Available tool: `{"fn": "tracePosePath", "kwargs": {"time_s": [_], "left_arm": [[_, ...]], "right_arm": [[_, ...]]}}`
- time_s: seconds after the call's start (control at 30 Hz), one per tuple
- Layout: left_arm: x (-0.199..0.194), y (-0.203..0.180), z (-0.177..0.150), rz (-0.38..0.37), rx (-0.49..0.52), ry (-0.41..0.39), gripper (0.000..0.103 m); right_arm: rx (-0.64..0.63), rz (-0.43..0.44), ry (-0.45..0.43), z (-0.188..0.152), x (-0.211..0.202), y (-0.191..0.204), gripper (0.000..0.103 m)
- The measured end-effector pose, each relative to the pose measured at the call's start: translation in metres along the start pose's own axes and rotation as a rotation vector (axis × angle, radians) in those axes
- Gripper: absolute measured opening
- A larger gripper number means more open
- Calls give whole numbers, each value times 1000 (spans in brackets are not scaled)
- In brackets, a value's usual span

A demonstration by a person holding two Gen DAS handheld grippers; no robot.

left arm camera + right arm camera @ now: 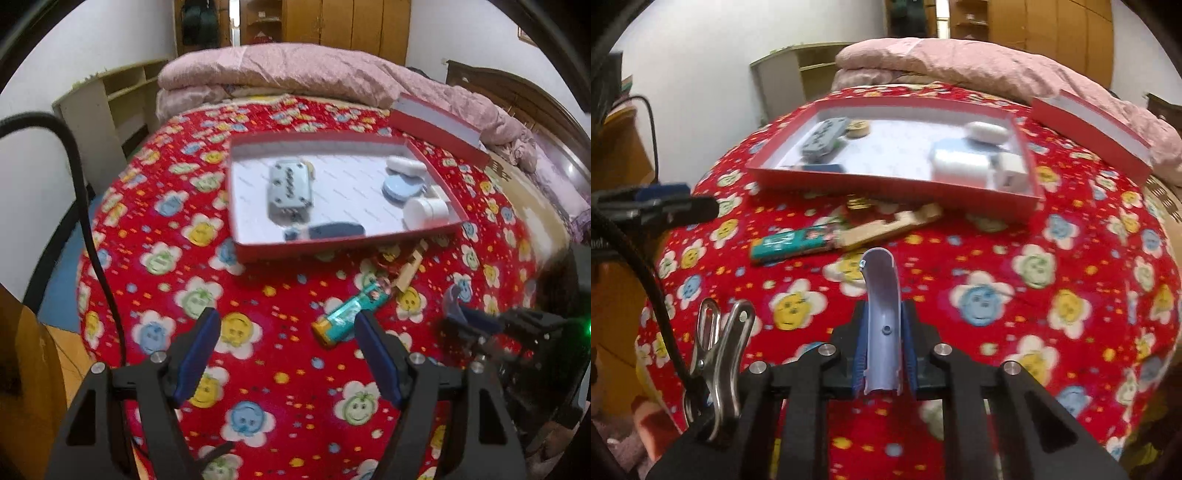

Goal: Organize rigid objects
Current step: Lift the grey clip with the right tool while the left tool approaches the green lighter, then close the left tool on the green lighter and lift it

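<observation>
- The open box [343, 242] lies on the bedspread [258, 288], its lid [436, 129] behind it to the right.
- In the box: a remote [290, 184] left, a jar [424, 212] right.
- A tube [349, 314] and a wooden piece [408, 271] lie before the box.

— How is the right gripper [882, 354] being held?
— It is being kept clamped on a curved lilac plastic piece [881, 317], above the red flowered blanket [1015, 295].
— And the left gripper [286, 354]?
— It is being held with jaws apart and nothing between them, angled down over the same blanket.
</observation>
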State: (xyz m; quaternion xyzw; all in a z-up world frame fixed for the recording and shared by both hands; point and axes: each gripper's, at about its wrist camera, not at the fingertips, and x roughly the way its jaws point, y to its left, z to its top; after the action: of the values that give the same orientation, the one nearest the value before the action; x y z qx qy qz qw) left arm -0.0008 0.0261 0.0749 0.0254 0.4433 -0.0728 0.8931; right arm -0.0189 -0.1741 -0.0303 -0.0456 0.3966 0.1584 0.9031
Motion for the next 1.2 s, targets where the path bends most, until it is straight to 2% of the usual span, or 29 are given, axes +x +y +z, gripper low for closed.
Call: {"fn": "tracePosePath", "kwargs": {"time_s": [0.2,0.43,0.57,0.7,0.8,1.0,1.2], "left_arm": [[24,-24,-8,52,88,55,78],[58,-20,-10,100,66,113,78],[63,-10,-7,122,27,99,81],[64,3,-2,182,-6,78,81],[60,7,-1,156,-21,80,80],[48,-16,-1,3,31,44,83],[61,-43,3,-50,79,74,85]], "right_arm": [[39,-4,8,-6,-1,-18,19],[70,-50,5,-9,-4,-31,19],[91,-54,16,-12,-2,-38,19],[103,-50,18,-14,-1,-41,19],[99,-52,15,-14,0,-41,19],[103,-51,11,-16,0,-40,19],[108,-51,4,-17,-1,-40,19]]}}
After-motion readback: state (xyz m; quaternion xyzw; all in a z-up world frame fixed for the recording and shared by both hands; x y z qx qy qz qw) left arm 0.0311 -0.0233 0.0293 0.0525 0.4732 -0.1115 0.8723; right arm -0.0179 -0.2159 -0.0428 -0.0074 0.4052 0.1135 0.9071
